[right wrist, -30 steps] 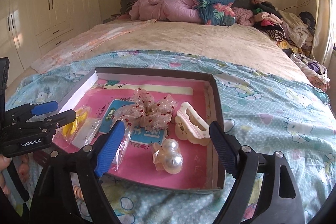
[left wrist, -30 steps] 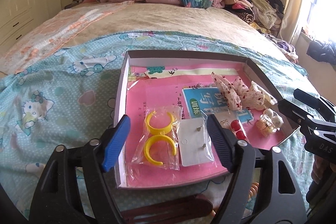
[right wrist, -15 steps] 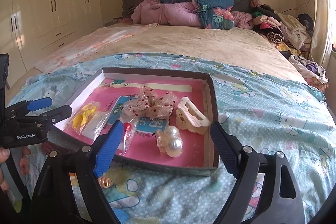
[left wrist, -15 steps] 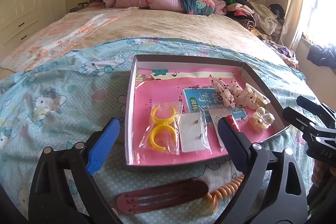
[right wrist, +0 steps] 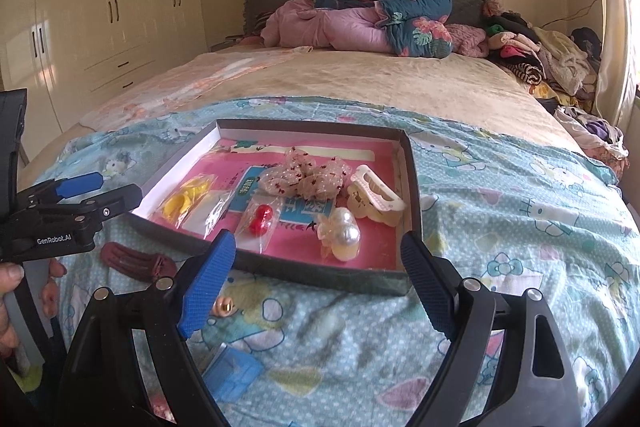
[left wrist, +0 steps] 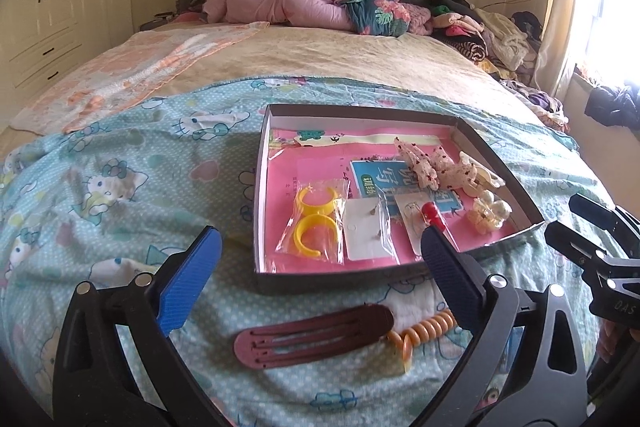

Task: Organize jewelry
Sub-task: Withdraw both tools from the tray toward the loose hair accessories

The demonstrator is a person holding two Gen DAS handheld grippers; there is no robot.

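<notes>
A shallow dark box (left wrist: 260, 155) with a pink lining lies on the bed and also shows in the right wrist view (right wrist: 412, 187). It holds bagged yellow rings (left wrist: 314, 219), an earring card (left wrist: 366, 231), red earrings (right wrist: 260, 219), a spotted scrunchie (right wrist: 304, 175), a cream claw clip (right wrist: 374, 193) and pearl clips (right wrist: 344, 231). A maroon snap clip (left wrist: 312, 335) and an orange coil tie (left wrist: 424, 327) lie in front of the box. My left gripper (left wrist: 320, 279) is open above them. My right gripper (right wrist: 316, 287) is open and empty.
The blue Hello Kitty blanket (left wrist: 120, 187) covers the near bed. A small gold piece (right wrist: 222, 307) and a blue item (right wrist: 232, 375) lie on it near my right gripper. Bedding and clothes pile at the headboard (left wrist: 320, 3). Wardrobes (right wrist: 100, 7) stand left.
Both grippers have drawn back from the box and risen. The maroon clip, coil tie and small items in front of the box have come into view. Both stay open.
</notes>
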